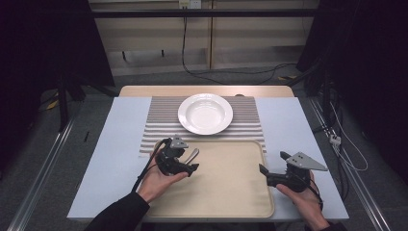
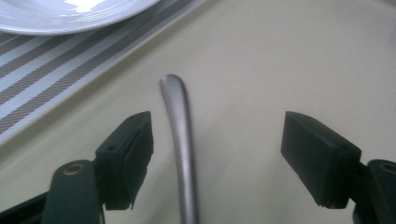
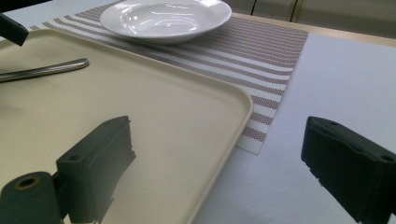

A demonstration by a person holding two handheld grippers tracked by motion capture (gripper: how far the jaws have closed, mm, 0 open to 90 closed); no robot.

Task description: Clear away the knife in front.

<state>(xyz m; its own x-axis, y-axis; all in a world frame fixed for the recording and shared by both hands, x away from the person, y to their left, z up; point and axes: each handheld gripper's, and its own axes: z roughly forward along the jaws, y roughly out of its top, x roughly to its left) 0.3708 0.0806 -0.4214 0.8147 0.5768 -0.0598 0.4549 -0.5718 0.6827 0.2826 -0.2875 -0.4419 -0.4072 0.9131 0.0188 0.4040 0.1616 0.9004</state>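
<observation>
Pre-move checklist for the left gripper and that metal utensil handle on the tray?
1. Left gripper jaws open, pads clear of the handle: ok.
2. Slim grey metal utensil handle between the jaws: ok, though nearer one pad, not centred.
3. Handle resting on the beige plastic tray: looks ok; its working end is hidden, so utensil type cannot tell.
4. Round white ceramic plate on the striped woven placemat, nothing in it: ok.
5. Right gripper open, holding nothing, at the tray's right edge: ok.
6. Path from handle to plate free: ok in the high view.
</observation>
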